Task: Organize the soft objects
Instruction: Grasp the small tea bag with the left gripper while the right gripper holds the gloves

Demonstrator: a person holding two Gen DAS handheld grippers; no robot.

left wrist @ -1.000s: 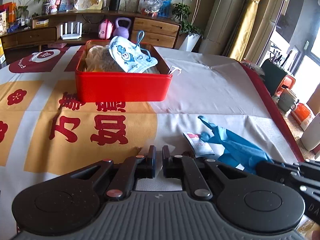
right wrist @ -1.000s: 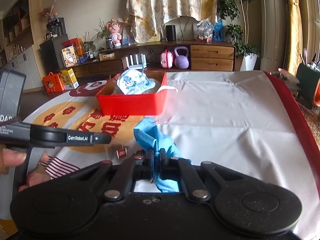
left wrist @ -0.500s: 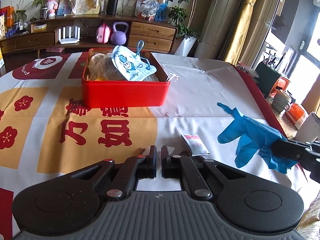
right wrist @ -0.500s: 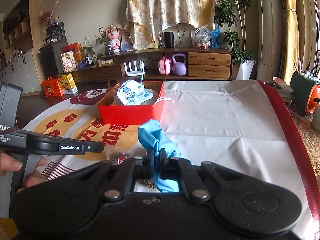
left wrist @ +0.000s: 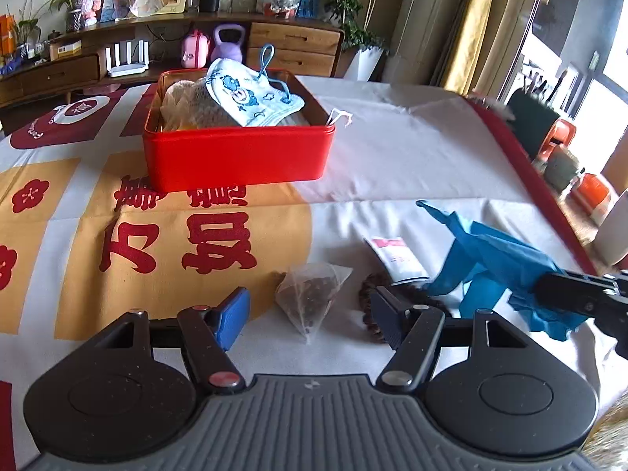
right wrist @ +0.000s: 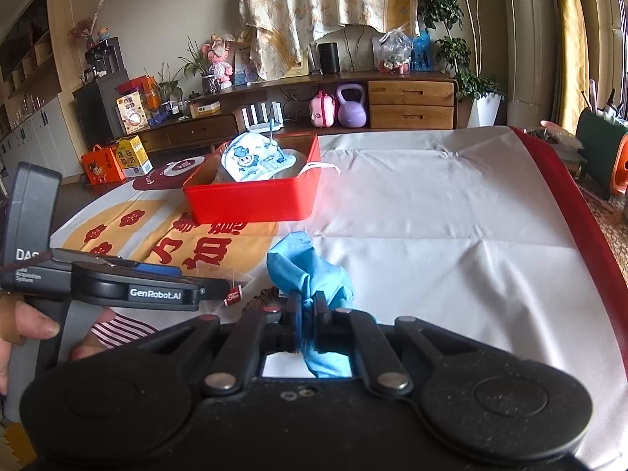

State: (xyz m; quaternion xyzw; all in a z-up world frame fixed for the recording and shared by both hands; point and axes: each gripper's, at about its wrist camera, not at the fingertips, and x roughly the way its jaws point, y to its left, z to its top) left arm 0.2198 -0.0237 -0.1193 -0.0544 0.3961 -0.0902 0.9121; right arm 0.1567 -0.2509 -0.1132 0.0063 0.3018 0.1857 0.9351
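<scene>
A red tin box (left wrist: 235,157) (right wrist: 251,200) sits on the table and holds a printed child's face mask (left wrist: 251,98) (right wrist: 251,159) and pale cloth. My right gripper (right wrist: 308,314) is shut on a blue rubber glove (right wrist: 310,271), held just above the table; it also shows in the left wrist view (left wrist: 494,263). My left gripper (left wrist: 310,314) is open, low over the table, with a pyramid tea bag (left wrist: 310,294) lying between its fingers. A brown scrunchie (left wrist: 371,306) lies by its right finger.
A small white and red sachet (left wrist: 396,259) lies beside the glove. The tablecloth (left wrist: 412,149) is white with gold and red print and a red border on the right. A sideboard (right wrist: 412,98) with a kettlebell stands behind the table.
My left gripper has opened and come forward around the tea bag. The right gripper stays shut on the glove and has lifted it off the table.
</scene>
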